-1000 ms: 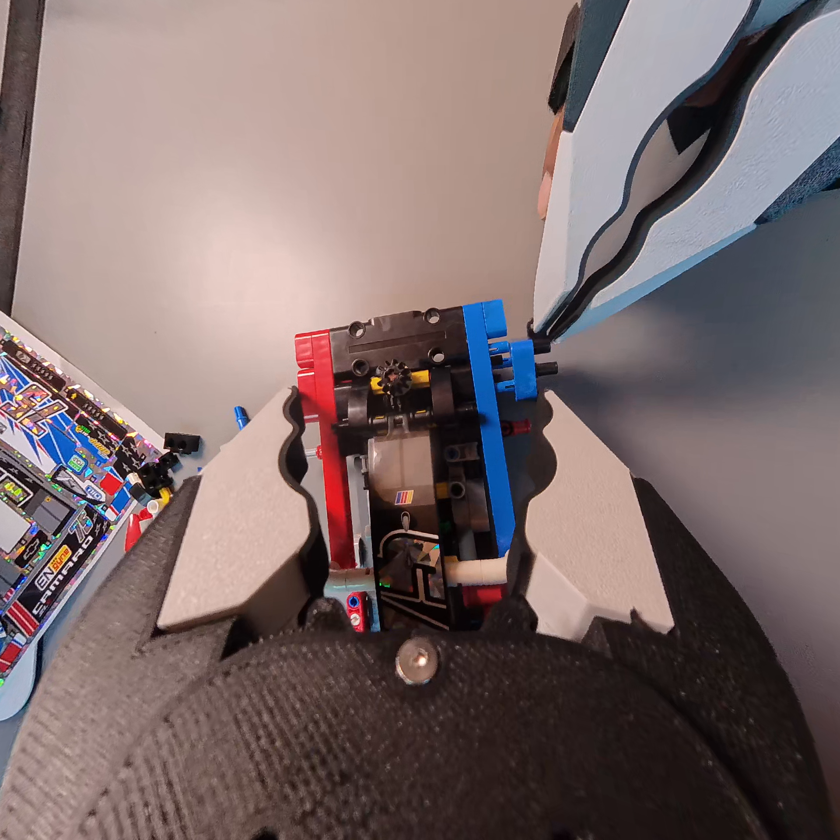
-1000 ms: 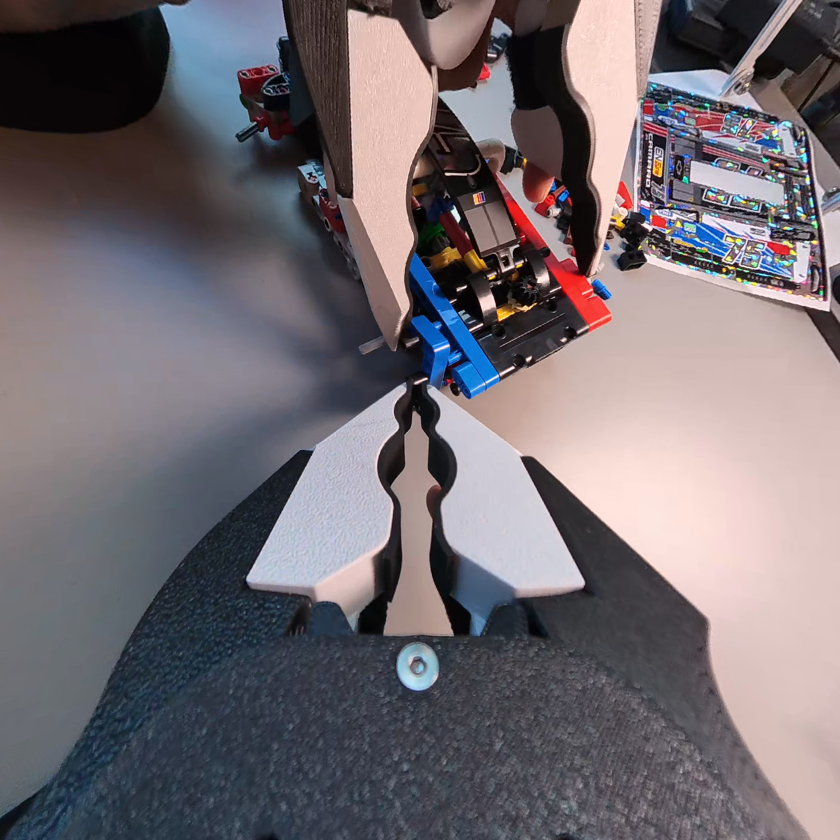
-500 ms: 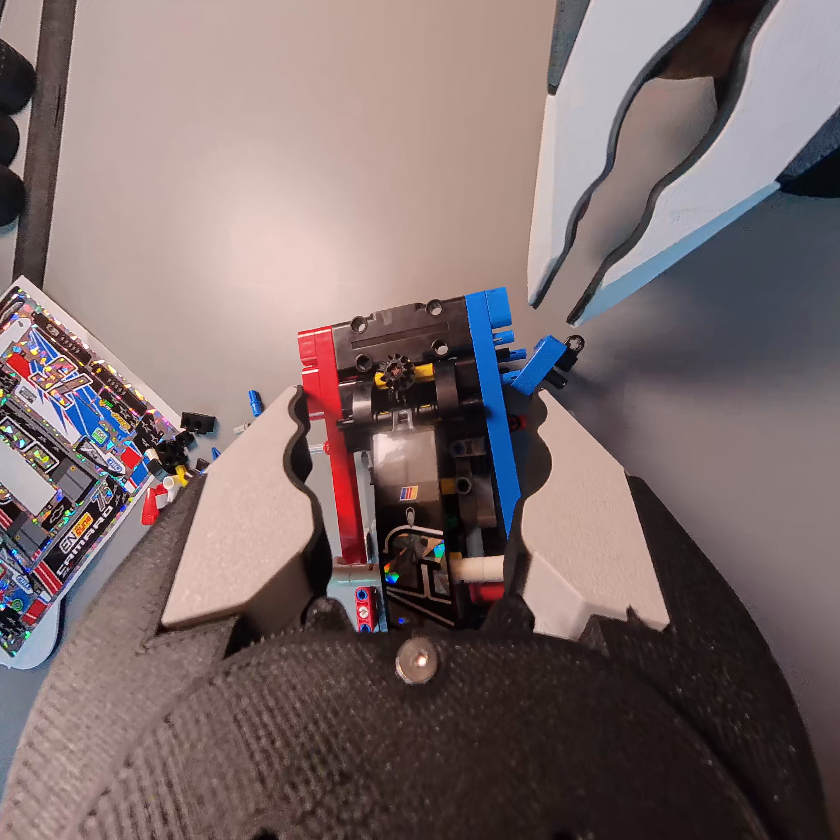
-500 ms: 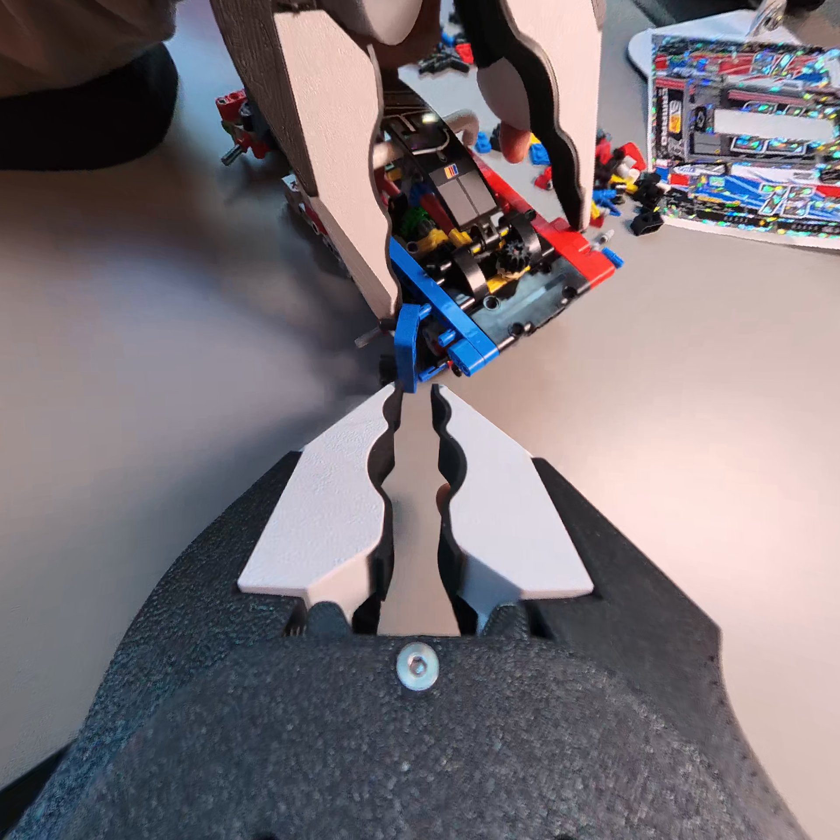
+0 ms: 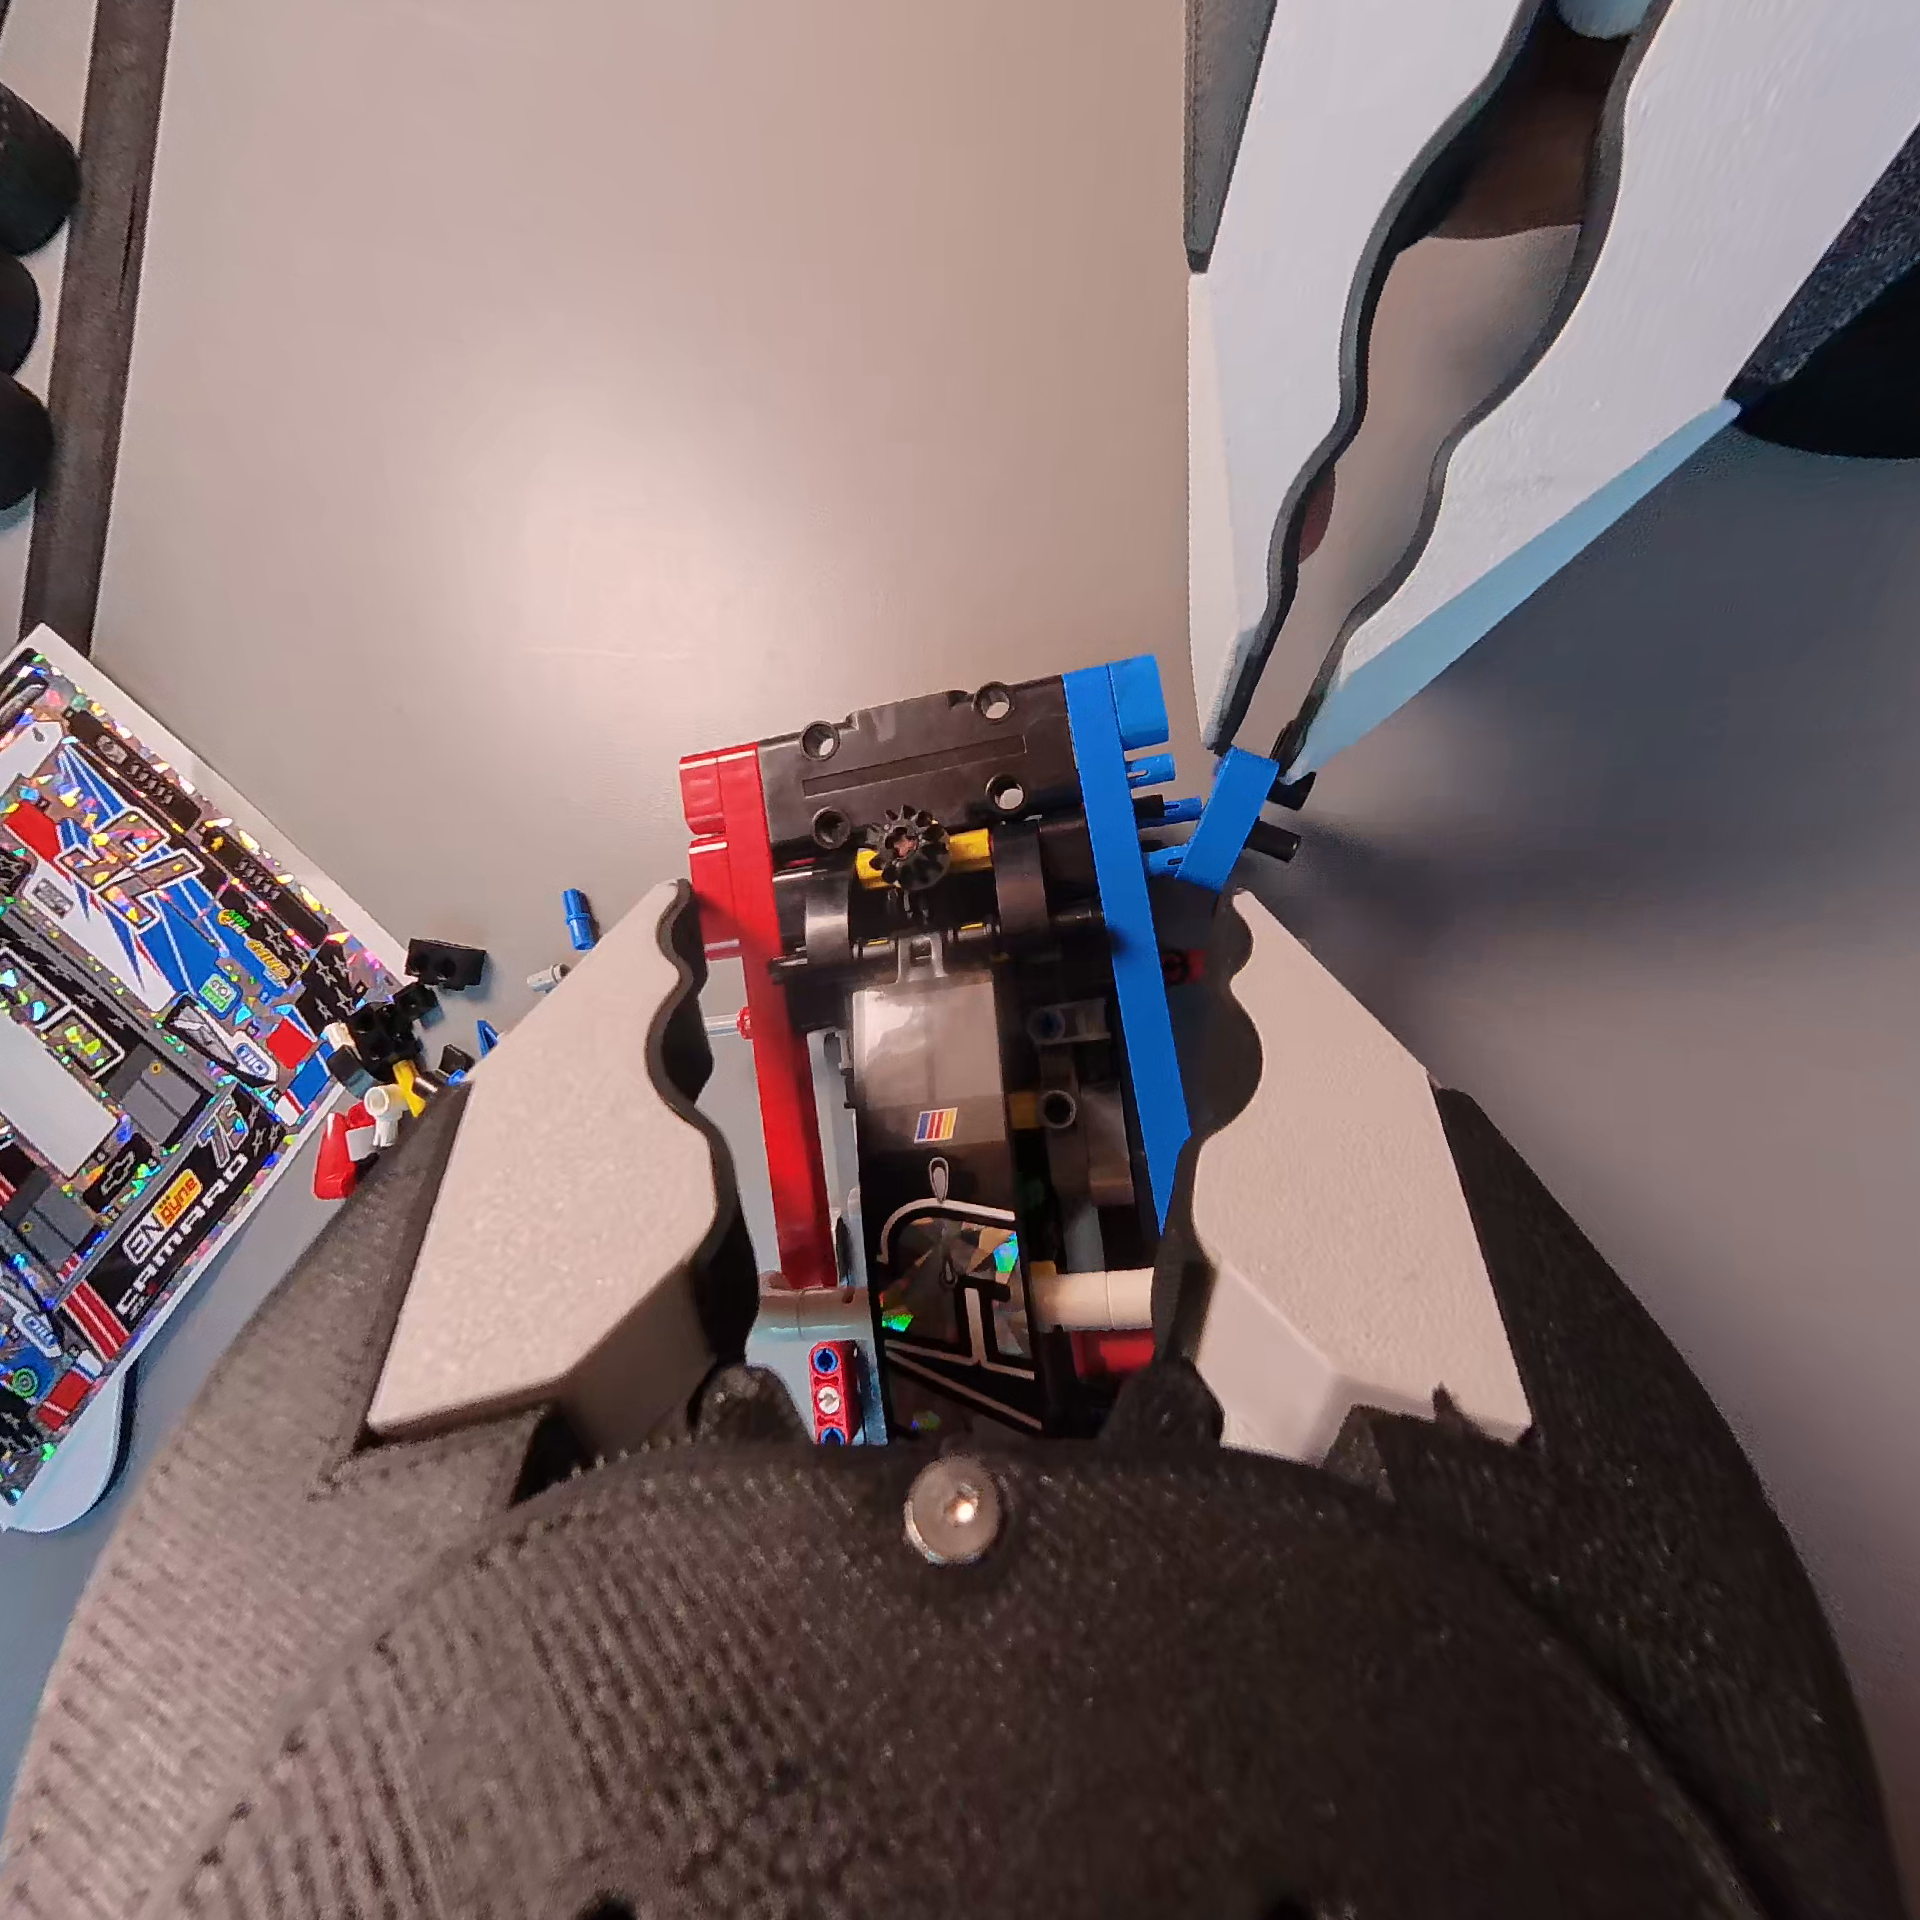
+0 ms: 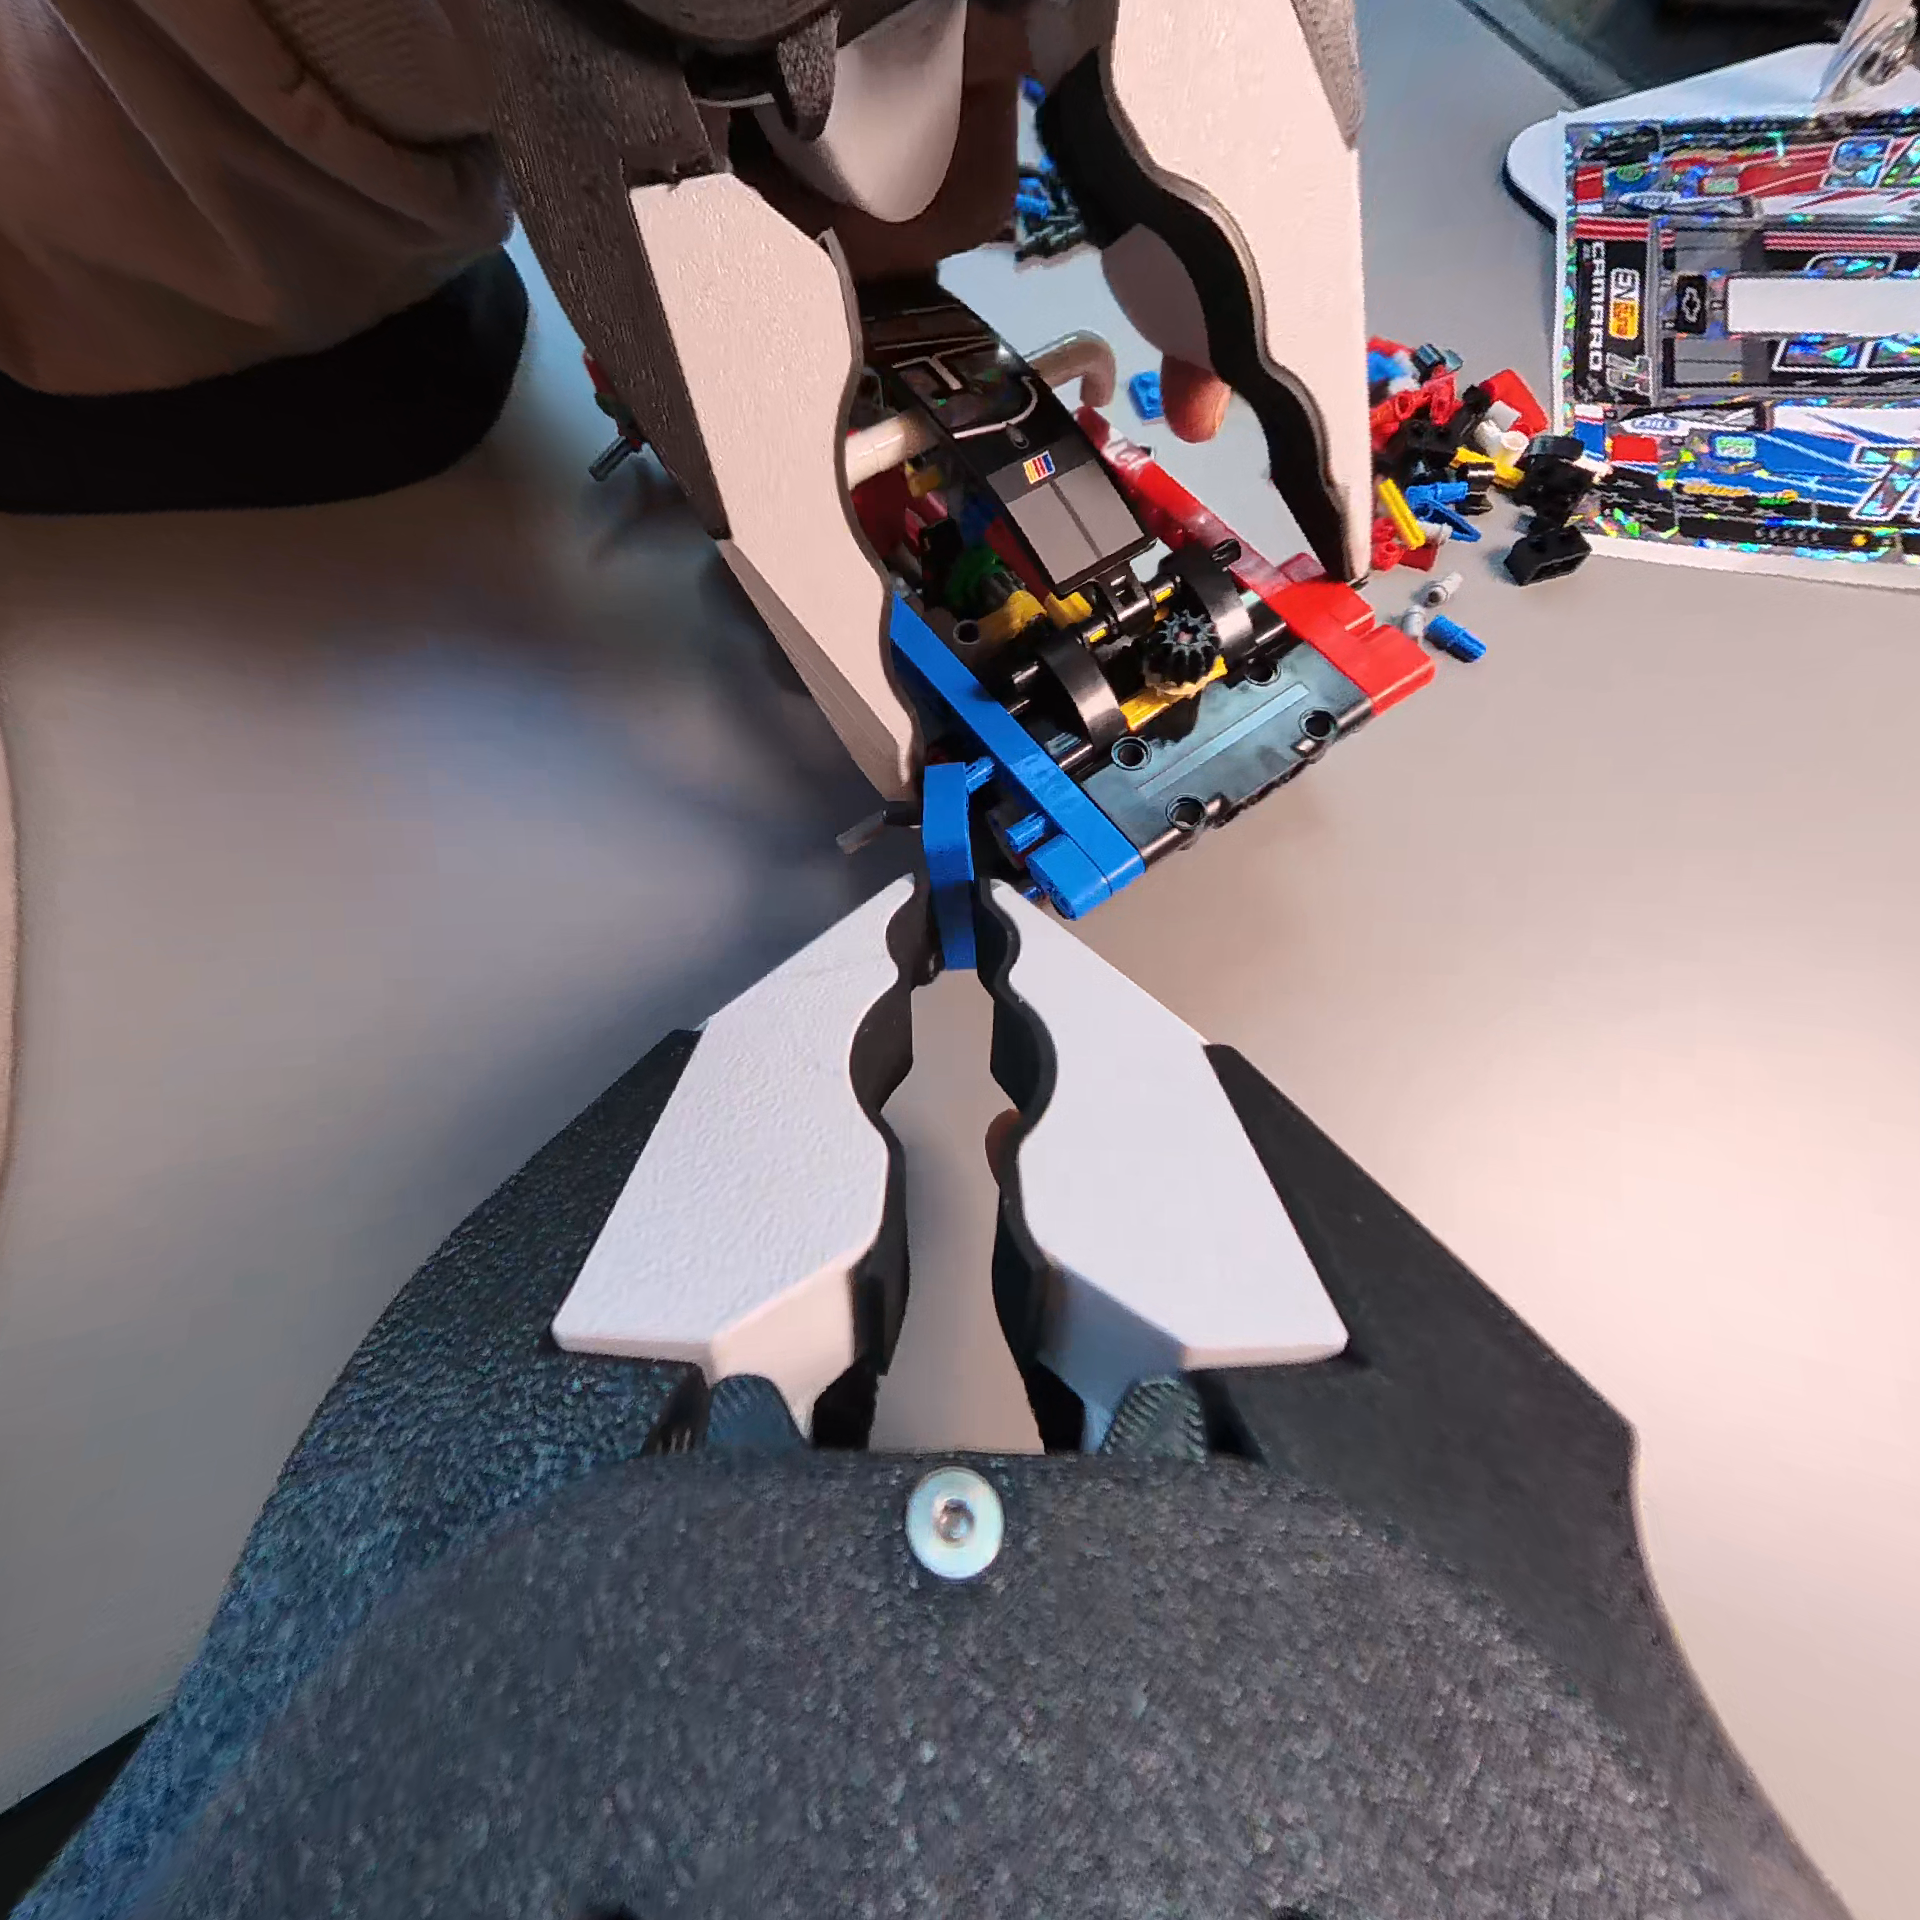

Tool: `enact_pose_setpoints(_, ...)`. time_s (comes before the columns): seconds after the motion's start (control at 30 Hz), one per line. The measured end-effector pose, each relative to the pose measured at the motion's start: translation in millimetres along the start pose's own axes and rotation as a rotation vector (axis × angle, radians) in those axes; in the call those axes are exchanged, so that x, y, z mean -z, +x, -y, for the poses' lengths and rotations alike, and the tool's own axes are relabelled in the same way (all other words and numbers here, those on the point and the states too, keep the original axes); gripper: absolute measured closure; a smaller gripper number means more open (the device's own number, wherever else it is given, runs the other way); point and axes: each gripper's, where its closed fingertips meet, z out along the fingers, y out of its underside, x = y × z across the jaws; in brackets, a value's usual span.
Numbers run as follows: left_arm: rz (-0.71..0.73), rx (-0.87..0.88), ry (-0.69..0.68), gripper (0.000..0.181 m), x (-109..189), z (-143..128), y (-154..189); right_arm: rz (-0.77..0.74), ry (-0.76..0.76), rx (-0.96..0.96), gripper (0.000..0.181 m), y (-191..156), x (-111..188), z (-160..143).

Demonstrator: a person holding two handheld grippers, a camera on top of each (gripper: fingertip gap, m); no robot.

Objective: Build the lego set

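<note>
On the grey worktop (image 6: 1558,1039), the left gripper (image 5: 956,1039) keeps its fingers clamped on the lego car chassis (image 5: 935,987), while the right gripper (image 6: 951,925), parted half a second ago, now pinches the small blue beam (image 6: 948,842) at the chassis's blue side.

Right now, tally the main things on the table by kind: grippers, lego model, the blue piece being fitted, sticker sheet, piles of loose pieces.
Grippers: 2, left gripper and right gripper
Lego model: 1
Small blue beam: 1
Sticker sheet: 1
Pile of loose pieces: 1
Total: 6
</note>
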Motion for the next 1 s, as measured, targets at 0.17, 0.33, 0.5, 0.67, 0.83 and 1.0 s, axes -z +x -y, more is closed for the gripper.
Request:
enact_pose_setpoints(0.17,-0.052,-0.005,0.002,0.085,3,0,6,0.056,0.022,-0.033,0.176,-2,1,0)
enact_pose_setpoints(0.33,-0.11,0.002,0.005,0.082,8,0,14,0.092,0.062,-0.09,0.181,-6,1,-2)
enact_pose_setpoints(0.5,-0.136,0.054,0.026,0.083,9,4,15,0.079,0.068,-0.101,0.181,-7,-2,-3)
enact_pose_setpoints(0.67,-0.123,0.06,0.007,0.077,8,3,16,0.037,0.066,-0.11,0.181,-5,-2,-2)
enact_pose_setpoints(0.83,-0.107,0.055,-0.002,0.073,7,2,18,-0.037,0.019,-0.109,0.181,-4,-3,-5)
enact_pose_setpoints(1.0,-0.077,0.044,-0.039,0.077,12,-10,6,-0.106,-0.045,-0.042,0.18,-3,-1,-13)
